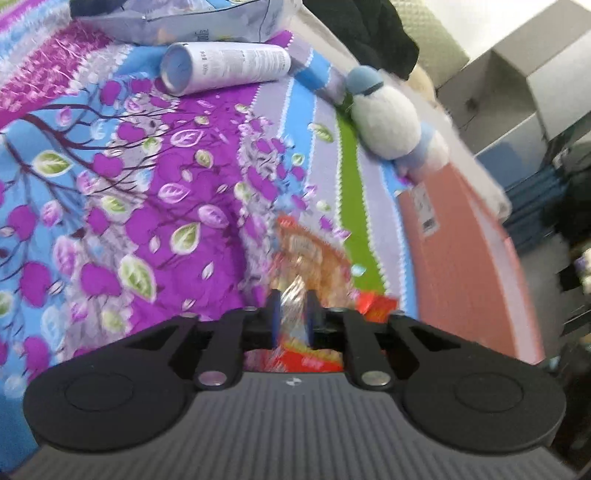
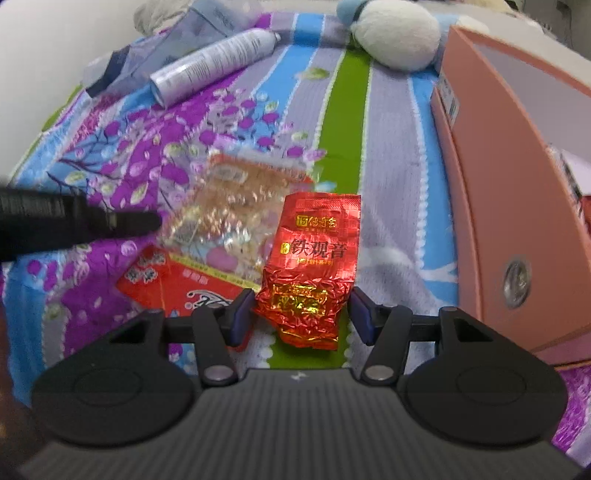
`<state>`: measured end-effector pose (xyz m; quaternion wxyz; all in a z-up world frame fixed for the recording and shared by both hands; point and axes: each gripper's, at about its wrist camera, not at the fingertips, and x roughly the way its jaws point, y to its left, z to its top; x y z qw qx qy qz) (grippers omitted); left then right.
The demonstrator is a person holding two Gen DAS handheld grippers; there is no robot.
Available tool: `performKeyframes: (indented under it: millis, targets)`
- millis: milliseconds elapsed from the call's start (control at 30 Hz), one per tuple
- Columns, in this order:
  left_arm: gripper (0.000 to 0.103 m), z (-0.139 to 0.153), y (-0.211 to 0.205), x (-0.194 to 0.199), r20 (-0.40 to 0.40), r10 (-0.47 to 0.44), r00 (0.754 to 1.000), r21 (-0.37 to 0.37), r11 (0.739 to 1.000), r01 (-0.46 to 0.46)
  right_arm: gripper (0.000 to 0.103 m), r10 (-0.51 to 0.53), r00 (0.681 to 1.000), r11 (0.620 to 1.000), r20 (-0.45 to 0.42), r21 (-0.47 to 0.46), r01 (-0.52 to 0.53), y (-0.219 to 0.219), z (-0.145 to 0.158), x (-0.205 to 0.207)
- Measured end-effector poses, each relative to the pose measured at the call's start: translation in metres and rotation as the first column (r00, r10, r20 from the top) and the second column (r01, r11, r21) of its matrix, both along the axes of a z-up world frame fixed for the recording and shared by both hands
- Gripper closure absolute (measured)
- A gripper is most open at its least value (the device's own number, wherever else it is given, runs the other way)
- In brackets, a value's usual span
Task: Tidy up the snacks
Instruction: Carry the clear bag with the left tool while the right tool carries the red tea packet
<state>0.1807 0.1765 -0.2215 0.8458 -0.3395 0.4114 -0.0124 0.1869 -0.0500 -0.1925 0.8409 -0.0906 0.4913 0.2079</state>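
A clear snack bag (image 2: 236,206) with a red printed bottom lies on the flowered bedspread (image 2: 388,147). Beside it on the right is a red foil tea packet (image 2: 317,240), sharp in view, with my right gripper (image 2: 301,301) shut on its crumpled lower end. My left gripper (image 2: 147,221) reaches in from the left to the clear bag's edge. In the left wrist view, crinkled plastic of the clear bag (image 1: 314,254) fills the narrow gap of my left gripper (image 1: 293,317). Blur hides whether its pads press on the plastic.
A pink box (image 2: 498,184) stands at the right, close to the tea packet. At the far side lie a white spray can (image 2: 210,62), a silver-blue pouch (image 1: 184,22) and a white and blue plush toy (image 2: 395,33). Grey boxes (image 1: 517,81) stand beyond the bed.
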Motion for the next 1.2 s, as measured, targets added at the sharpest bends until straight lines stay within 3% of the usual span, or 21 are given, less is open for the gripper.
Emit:
performKeyframes:
  millis: [33, 100, 300, 433, 700, 867, 1033, 1133, 1200]
  targets:
    - [0.058, -0.002, 0.003, 0.005, 0.003, -0.006, 1.000, -0.031, 1.000, 0.006, 0.045, -0.005, 1.000, 1.000, -0.006, 0.002, 0.005, -0.001, -0.002, -0.001]
    - [0.051, -0.004, 0.005, 0.015, 0.025, -0.021, 0.999, -0.069, 0.997, 0.023, 0.045, -0.009, 1.000, 1.000, -0.008, 0.008, 0.009, -0.002, -0.006, -0.002]
    - [0.048, -0.016, 0.010, 0.047, 0.004, -0.038, 0.999, -0.075, 0.996, 0.039, 0.045, -0.015, 1.000, 1.000, -0.020, 0.024, 0.015, -0.005, -0.009, 0.002]
    - [0.045, -0.023, 0.014, 0.062, -0.035, -0.030, 0.999, -0.039, 0.999, 0.029, 0.045, -0.021, 0.999, 0.999, -0.032, 0.043, 0.022, -0.008, -0.010, 0.003]
    - [0.046, -0.032, 0.015, 0.077, -0.031, -0.086, 0.996, -0.126, 0.989, 0.082, 0.045, -0.027, 0.999, 0.997, -0.045, 0.075, 0.030, -0.013, -0.013, 0.006]
    - [0.047, -0.029, -0.002, 0.077, -0.045, -0.129, 0.991, -0.050, 0.991, 0.127, 0.045, -0.031, 0.998, 0.996, -0.050, 0.086, 0.036, -0.014, -0.014, 0.007]
    - [0.048, -0.020, -0.037, 0.075, -0.078, -0.200, 0.977, 0.161, 0.964, 0.210, 0.045, -0.026, 0.999, 0.997, -0.038, 0.077, 0.029, -0.012, -0.015, 0.005]
    - [0.059, -0.016, -0.054, 0.072, -0.099, -0.227, 0.969, 0.277, 0.929, 0.246, 0.045, -0.031, 0.999, 0.996, -0.031, 0.077, 0.034, -0.011, -0.014, 0.004]
    - [0.066, -0.014, -0.056, 0.069, -0.101, -0.222, 0.970, 0.288, 0.926, 0.242, 0.046, -0.040, 0.999, 0.996, -0.032, 0.082, 0.042, -0.012, -0.012, 0.004]
